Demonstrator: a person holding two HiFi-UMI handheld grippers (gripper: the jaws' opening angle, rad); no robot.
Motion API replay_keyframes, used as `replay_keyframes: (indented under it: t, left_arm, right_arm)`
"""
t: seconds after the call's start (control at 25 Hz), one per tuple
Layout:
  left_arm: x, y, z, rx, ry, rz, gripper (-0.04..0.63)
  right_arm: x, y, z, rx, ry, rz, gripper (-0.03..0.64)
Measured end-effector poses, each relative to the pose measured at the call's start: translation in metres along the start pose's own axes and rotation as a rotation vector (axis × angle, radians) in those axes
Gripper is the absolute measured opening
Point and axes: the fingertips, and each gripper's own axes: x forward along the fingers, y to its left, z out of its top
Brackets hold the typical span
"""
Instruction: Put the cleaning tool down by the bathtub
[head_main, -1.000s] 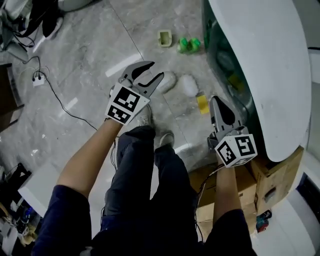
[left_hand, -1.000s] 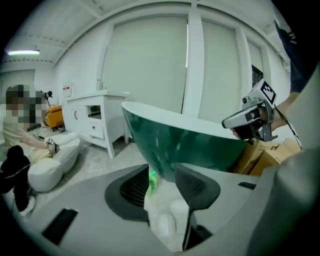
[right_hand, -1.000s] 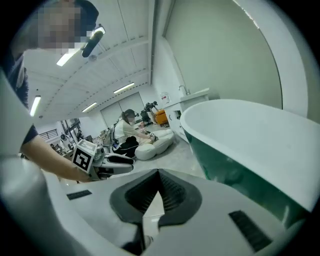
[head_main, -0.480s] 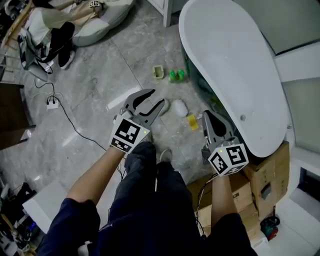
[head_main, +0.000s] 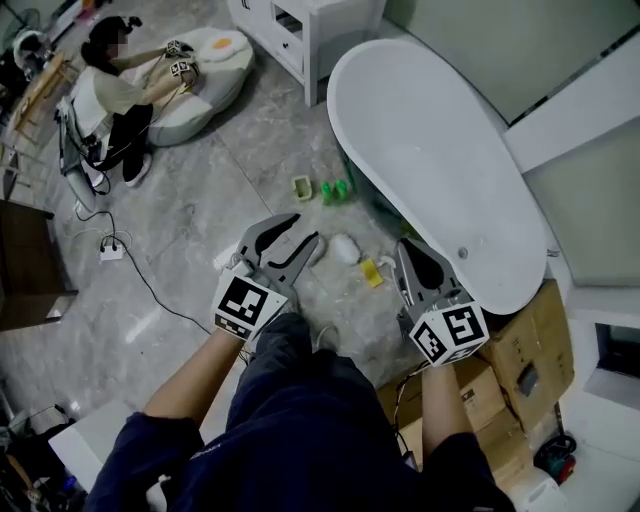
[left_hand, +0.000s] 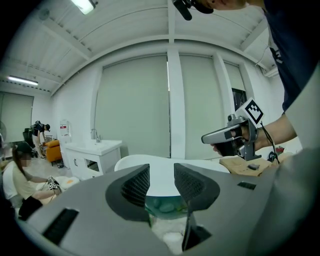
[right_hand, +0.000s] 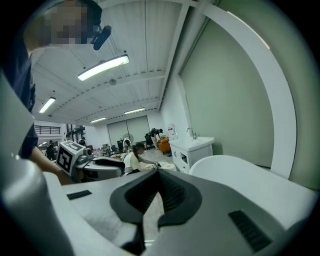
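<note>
The cleaning tool (head_main: 345, 248), a white fluffy pad, lies on the grey floor next to the white bathtub (head_main: 440, 170), with a small yellow piece (head_main: 372, 272) beside it. My left gripper (head_main: 305, 230) hangs above the floor just left of the pad. Its jaws are closing and nothing is between them. The left gripper view shows the pad (left_hand: 167, 232) below the left gripper (left_hand: 161, 175) and the tub (left_hand: 165, 167) ahead. My right gripper (head_main: 408, 250) hovers at the tub's near side, shut and empty; its tips meet in the right gripper view (right_hand: 157, 172).
Green objects (head_main: 333, 190) and a small pale container (head_main: 302, 187) sit on the floor by the tub. Cardboard boxes (head_main: 520, 370) stand at the right. A power strip (head_main: 110, 250) with a cable lies at the left. A person (head_main: 110, 90) sits on a cushion far left, near a white cabinet (head_main: 300, 30).
The view has risen and pulled back, so the floor and tub look smaller. Both grippers have lifted away from the white pad, which stays on the floor.
</note>
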Motion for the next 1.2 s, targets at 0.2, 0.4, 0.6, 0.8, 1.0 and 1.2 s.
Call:
replay_keyframes:
  t: [0.2,0.4,0.6,0.8,1.0,1.2]
  left_arm:
    - [-0.017,-0.019,0.023,0.015,-0.017,-0.015,0.167]
    - [-0.024,-0.034,0.044,0.027,-0.033,-0.037,0.164]
    - [-0.026,-0.047,0.065,0.056,-0.051,-0.057,0.155]
    - [-0.023,-0.057,0.077,0.082,-0.063,-0.073,0.125]
    - [-0.018,-0.065,0.089,0.102,-0.073,-0.088,0.080]
    - [-0.022,-0.070,0.096,0.106,-0.090,-0.093,0.061]
  right_arm:
    - [-0.023,0.015,0.030,-0.031,-0.054,0.008,0.005]
    - [-0.037,0.026,0.039,-0.030,-0.069,0.021,0.005]
    - [-0.048,0.026,0.044,-0.023,-0.077,0.021,0.005]
    - [-0.057,0.016,0.048,-0.010,-0.088,0.013,0.005]
    - [-0.059,0.010,0.054,-0.021,-0.098,0.013,0.005]
    - [-0.062,0.014,0.056,-0.024,-0.109,0.022,0.005]
